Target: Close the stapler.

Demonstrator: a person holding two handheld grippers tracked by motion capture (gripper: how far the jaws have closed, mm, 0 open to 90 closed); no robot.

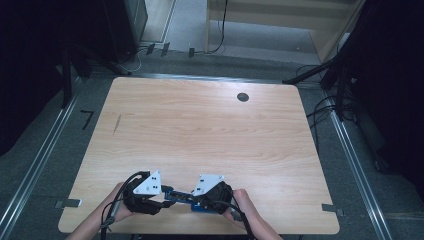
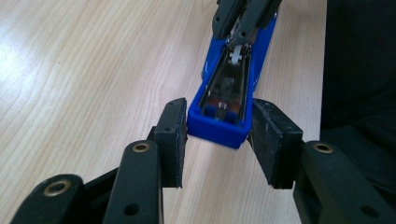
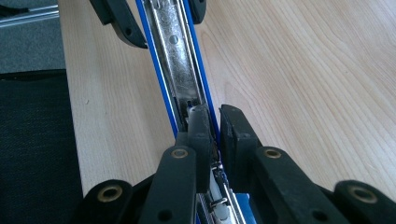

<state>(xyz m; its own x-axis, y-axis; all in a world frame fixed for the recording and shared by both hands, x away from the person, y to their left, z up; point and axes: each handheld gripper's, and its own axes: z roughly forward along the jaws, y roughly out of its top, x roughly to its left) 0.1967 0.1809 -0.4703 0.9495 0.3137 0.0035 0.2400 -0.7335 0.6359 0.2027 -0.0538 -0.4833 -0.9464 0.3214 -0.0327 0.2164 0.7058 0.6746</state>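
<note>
Both grippers' fingers clamp one blue stapler (image 2: 223,100): left gripper (image 2: 217,135) its end, right gripper (image 3: 214,135) its open arm, beside the table's (image 1: 210,125) near edge; far tabletop bare.

We saw a light wooden desk (image 1: 200,130) on grey carpet (image 1: 45,150), metal rails (image 1: 40,160) flanking it, cables (image 1: 325,110) beyond its right edge.

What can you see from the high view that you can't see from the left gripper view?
The high view alone gives the whole table, its dark round hole, the floor, and both hands with their grey plates. The left gripper view alone gives a close look into the blue stapler opened up, with its metal channel, and the left gripper around its front end. Both show the stapler, the wooden top and the right gripper.
</note>
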